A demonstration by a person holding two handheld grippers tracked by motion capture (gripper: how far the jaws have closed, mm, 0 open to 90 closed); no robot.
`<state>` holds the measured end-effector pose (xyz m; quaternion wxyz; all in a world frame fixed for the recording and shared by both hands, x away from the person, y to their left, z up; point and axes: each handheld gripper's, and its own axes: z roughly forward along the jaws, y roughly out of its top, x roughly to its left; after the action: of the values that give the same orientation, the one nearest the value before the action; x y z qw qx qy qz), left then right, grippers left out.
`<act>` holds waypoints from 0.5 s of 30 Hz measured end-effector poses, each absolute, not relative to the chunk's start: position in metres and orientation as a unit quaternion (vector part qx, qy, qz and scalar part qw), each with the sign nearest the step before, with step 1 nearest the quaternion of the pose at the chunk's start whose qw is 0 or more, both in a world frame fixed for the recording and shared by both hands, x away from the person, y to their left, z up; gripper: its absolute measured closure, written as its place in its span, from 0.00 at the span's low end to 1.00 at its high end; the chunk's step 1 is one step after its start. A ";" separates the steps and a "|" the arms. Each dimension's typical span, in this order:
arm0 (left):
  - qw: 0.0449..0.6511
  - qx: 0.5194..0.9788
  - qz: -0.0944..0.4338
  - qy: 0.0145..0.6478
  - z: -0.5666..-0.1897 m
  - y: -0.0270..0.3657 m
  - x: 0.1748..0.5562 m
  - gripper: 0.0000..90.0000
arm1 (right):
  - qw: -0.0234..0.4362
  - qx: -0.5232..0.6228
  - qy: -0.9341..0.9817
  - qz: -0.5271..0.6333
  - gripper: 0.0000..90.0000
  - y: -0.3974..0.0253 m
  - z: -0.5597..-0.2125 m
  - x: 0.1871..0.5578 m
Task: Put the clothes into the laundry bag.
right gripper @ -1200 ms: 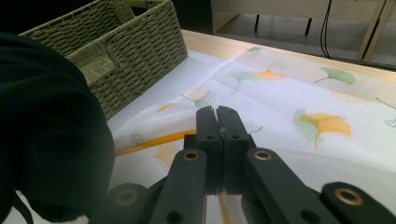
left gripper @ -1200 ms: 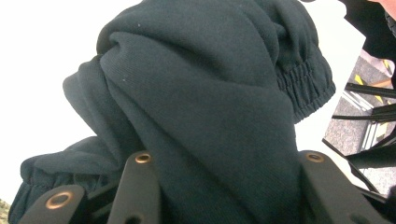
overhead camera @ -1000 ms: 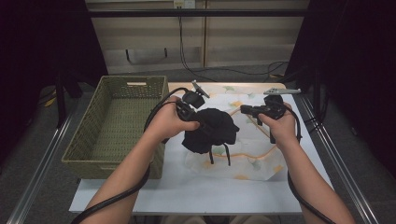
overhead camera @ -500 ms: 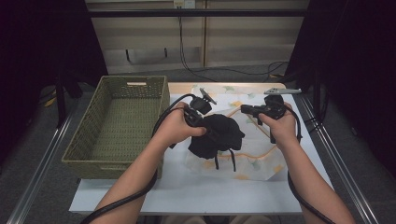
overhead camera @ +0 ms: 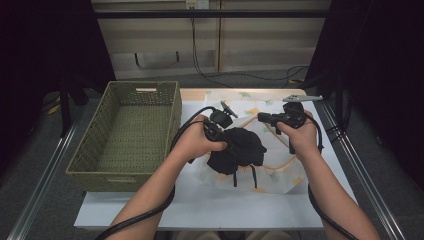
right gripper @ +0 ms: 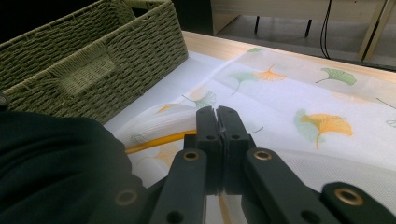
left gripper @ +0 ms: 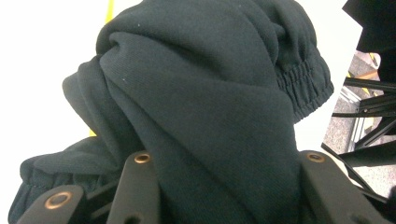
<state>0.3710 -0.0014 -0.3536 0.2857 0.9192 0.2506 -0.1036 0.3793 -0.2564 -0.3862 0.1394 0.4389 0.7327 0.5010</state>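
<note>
A bunched black garment (overhead camera: pixel 242 150) with an elastic hem and hanging drawstrings is held just above the leaf-print cloth (overhead camera: pixel 280 172) at the table's middle. My left gripper (overhead camera: pixel 223 141) is shut on the garment's left side, its tips buried in the folds. In the left gripper view the dark fabric (left gripper: pixel 196 93) bulges between the two jaws of the left gripper (left gripper: pixel 226 161). To the right of the garment, my right gripper (overhead camera: pixel 263 118) hovers shut and points left. Its jaws press together on nothing in the right gripper view (right gripper: pixel 217 122), with the garment (right gripper: pixel 51 158) at the lower left.
A woven green basket (overhead camera: pixel 170 112) stands empty on the table's left; the same basket (right gripper: pixel 70 60) is at the upper left of the right gripper view. Metal rails run along both table sides. The cloth (right gripper: pixel 303 93) with ginkgo leaves covers the right half.
My left gripper has carried the garment to the right and toward the person, away from the basket. The right gripper has stayed in place, shut.
</note>
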 end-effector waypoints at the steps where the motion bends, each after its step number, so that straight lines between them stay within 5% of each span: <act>1: 0.286 0.920 -0.103 0.248 -0.354 -0.003 0.371 0.66 | 0.138 0.438 0.732 0.503 0.99 -0.256 -0.386 0.379; 15: 0.280 0.921 -0.099 0.253 -0.368 -0.015 0.370 0.66 | 0.136 0.437 0.732 0.504 0.99 -0.256 -0.387 0.378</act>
<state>0.3704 -0.0153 -0.3684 0.2799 0.9208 0.2528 -0.0989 0.3784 -0.2564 -0.3866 0.1357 0.4375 0.7323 0.5038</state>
